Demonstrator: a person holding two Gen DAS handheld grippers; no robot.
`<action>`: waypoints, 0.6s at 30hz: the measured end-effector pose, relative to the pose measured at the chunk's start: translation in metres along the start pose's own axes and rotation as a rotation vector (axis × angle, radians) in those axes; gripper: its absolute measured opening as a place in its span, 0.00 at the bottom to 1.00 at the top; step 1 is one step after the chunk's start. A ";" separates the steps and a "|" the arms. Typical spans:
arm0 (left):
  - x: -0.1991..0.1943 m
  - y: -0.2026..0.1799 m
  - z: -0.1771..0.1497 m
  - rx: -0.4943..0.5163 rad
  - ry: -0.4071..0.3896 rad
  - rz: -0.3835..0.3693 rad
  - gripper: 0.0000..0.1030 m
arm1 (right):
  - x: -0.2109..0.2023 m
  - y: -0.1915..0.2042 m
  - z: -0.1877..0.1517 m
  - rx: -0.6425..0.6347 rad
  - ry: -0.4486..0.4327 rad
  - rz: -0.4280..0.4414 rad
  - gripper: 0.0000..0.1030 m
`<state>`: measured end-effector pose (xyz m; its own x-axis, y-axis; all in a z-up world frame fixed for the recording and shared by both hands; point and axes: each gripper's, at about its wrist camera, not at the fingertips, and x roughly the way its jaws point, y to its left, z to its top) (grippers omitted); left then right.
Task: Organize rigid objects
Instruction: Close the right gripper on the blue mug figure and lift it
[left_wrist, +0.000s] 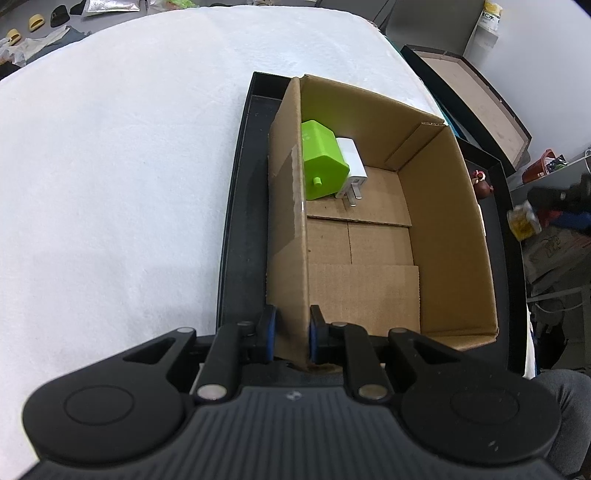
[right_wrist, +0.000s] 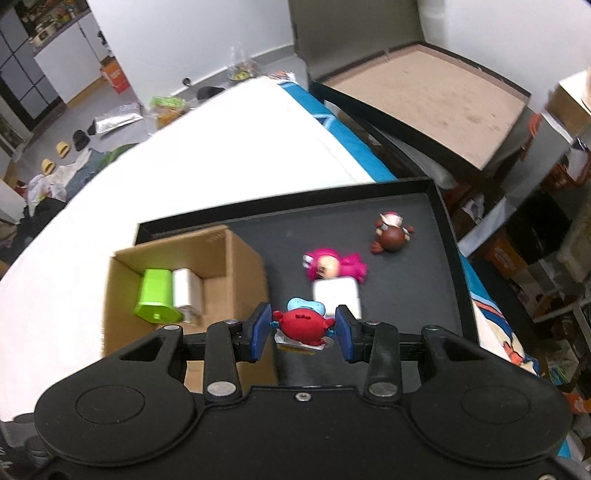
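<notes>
The red round toy figure (right_wrist: 303, 326) with a small blue part sits clamped between the blue pads of the right gripper (right_wrist: 303, 328), held above the black shallow tray (right_wrist: 448, 236); only the right wrist view shows this. That view also shows, on the tray floor, a pink plush-looking figure (right_wrist: 334, 266), a white square block (right_wrist: 338, 291) just beside it, and a brown round figure (right_wrist: 390, 234) nearer the tray's far right corner.

The open brown cardboard box (left_wrist: 447, 229) stands in the tray's left part. Inside it, against the far left corner, a lime-green plastic block (left_wrist: 322, 162) touches a white plug adapter (left_wrist: 352, 166); its metal prongs are clear only in the left wrist view.

The left gripper (left_wrist: 291, 334) is closed on the box's near left wall. The tray rests on a white cloth-covered surface (left_wrist: 110, 166). No writing on these things can be read.
</notes>
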<state>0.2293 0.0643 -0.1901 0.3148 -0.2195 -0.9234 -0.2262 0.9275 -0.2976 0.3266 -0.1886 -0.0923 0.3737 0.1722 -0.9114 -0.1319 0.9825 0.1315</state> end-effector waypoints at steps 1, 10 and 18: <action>0.000 0.000 0.000 0.002 0.000 -0.001 0.16 | -0.001 0.004 0.002 -0.004 -0.005 0.008 0.37; -0.001 0.002 0.001 0.000 -0.004 -0.008 0.16 | -0.002 0.040 0.015 -0.055 -0.023 0.040 0.37; -0.001 0.003 0.001 -0.001 -0.005 -0.017 0.17 | 0.014 0.068 0.017 -0.109 -0.002 0.036 0.37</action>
<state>0.2289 0.0676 -0.1896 0.3233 -0.2333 -0.9171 -0.2218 0.9234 -0.3132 0.3386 -0.1184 -0.0899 0.3686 0.2076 -0.9061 -0.2442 0.9621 0.1211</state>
